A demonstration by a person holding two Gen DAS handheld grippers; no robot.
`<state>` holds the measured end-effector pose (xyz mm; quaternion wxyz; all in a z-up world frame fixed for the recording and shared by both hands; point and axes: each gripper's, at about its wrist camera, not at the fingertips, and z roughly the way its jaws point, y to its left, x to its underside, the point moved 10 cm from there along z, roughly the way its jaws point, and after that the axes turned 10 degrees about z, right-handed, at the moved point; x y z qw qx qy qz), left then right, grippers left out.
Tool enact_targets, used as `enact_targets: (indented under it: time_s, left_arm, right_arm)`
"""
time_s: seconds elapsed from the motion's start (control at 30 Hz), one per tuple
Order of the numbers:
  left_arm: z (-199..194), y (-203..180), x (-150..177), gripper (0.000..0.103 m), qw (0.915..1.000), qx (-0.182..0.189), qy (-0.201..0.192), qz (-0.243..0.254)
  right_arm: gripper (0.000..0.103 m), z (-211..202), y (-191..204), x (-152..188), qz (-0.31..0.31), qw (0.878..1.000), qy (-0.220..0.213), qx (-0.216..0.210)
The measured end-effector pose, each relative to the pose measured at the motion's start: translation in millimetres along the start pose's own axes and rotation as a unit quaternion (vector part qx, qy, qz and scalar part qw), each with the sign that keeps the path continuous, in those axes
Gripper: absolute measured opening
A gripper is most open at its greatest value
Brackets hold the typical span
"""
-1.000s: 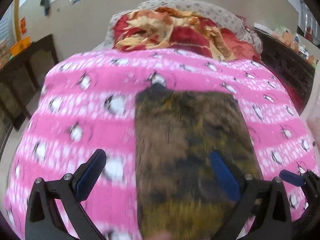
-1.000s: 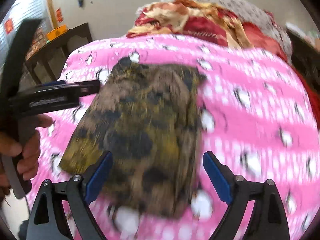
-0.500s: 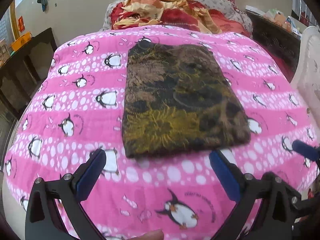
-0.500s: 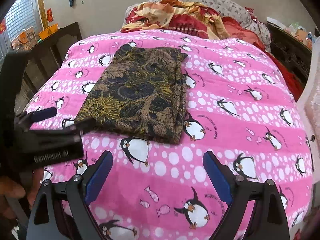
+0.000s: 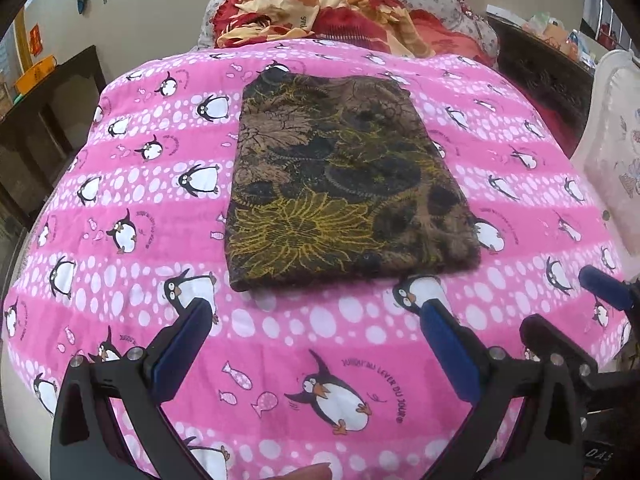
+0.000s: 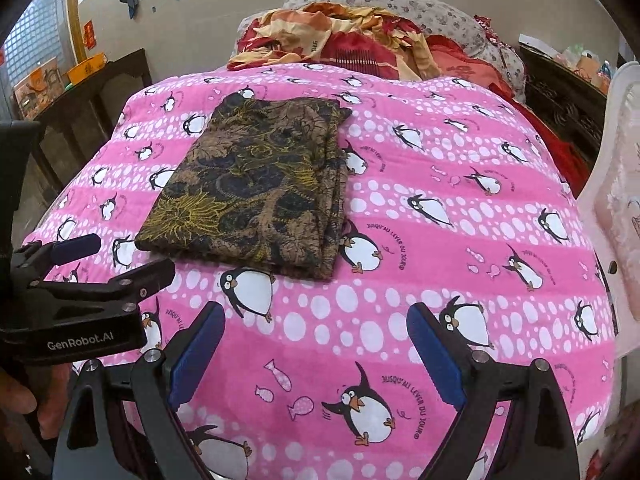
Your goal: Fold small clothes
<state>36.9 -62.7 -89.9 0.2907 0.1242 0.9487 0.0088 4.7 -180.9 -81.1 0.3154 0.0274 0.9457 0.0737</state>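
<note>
While both grippers hang spread and empty, left gripper (image 5: pixel 312 344) and right gripper (image 6: pixel 316 344) | folded cloth (image 5: pixel 340 184) flat mid-bed on pink blanket (image 5: pixel 120 288) | looks soft, light, limp; pinch near corners.

Black tool (image 6: pixel 314 346) frames, blue pads (image 6: pixel 434 354), silver screws, "GenRobot.AI" lettering.

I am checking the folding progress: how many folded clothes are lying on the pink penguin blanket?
1. The folded brown patterned garment lies flat on the pink blanket, ahead of both open grippers. The rumpled red bedding behind could hide more.
</note>
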Motion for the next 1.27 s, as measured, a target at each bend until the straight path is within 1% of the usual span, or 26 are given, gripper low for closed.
enact_targets:
  time_s: [0.23,0.73,0.97,1.13,1.27]
  left_arm:
    - [-1.6,-1.9,-1.4,0.103,1.0000,-0.002,-0.003,0.004]
    - [-0.8,-1.2,-0.8,0.103,1.0000,-0.001,0.001,-0.002]
    - [-1.6,-0.1,-0.7,0.103,0.9999,0.006,-0.002,-0.010]
    - [-2.0,5.0,-1.1,0.103,0.9999,-0.007,-0.004,-0.010]
    - [-0.7,8.7,0.2,0.103,0.9998,-0.005,0.002,-0.016]
  right_arm:
    - [0.095,2.0,-3.0,-0.6,0.006,1.000,0.001,0.003]
    - [0.095,-0.1,1.7,-3.8,-0.001,1.000,-0.004,0.001]
    - [0.095,0.1,3.2,-3.9,-0.003,1.000,-0.004,0.000]
    - [0.095,1.5,5.6,-3.3,-0.006,1.000,-0.004,-0.001]
    - [0.095,1.1,5.0,-3.5,-0.007,1.000,-0.003,-0.001]
